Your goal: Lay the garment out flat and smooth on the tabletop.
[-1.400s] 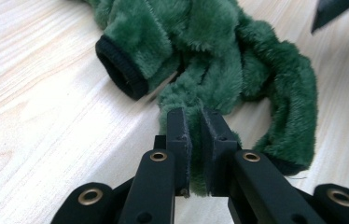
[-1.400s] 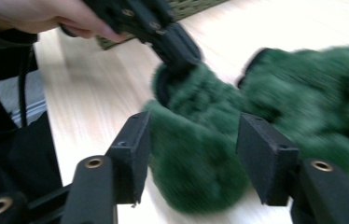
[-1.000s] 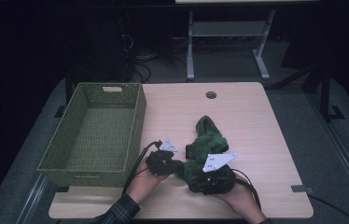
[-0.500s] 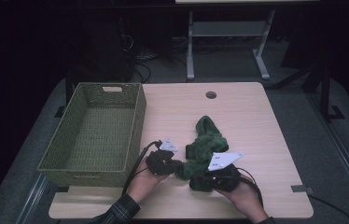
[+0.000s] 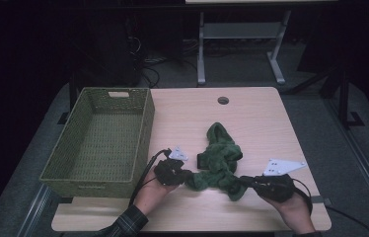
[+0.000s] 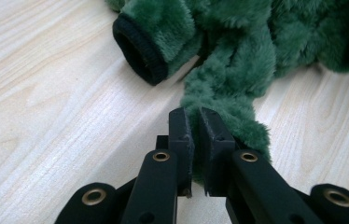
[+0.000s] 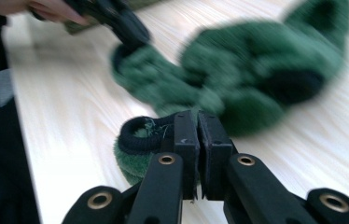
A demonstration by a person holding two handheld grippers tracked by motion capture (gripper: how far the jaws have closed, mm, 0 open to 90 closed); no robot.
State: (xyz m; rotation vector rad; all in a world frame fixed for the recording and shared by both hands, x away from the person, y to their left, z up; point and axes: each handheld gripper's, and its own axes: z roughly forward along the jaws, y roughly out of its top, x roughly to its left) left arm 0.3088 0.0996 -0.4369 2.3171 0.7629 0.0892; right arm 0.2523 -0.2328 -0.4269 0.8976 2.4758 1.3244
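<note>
A fuzzy green garment (image 5: 218,158) with black cuffs lies crumpled on the wooden table (image 5: 251,113), near its front edge. My left gripper (image 5: 186,175) is shut on the garment's lower left end; in the left gripper view the jaws pinch green fleece (image 6: 219,88) just below a black-rimmed cuff (image 6: 140,49). My right gripper (image 5: 244,181) is shut on the garment's lower right end, where its jaws clamp a black-edged cuff (image 7: 140,133) with the rest of the garment (image 7: 256,70) blurred beyond.
A green woven basket (image 5: 101,140) with nothing inside it stands at the table's left side, close to my left hand. A round cable hole (image 5: 223,100) sits near the far edge. The person's other hand and gripper (image 7: 112,16) show at the top of the right gripper view.
My right gripper has pulled to the right and toward the front edge with its end of the garment, stretching the bundle out. My left gripper has stayed put.
</note>
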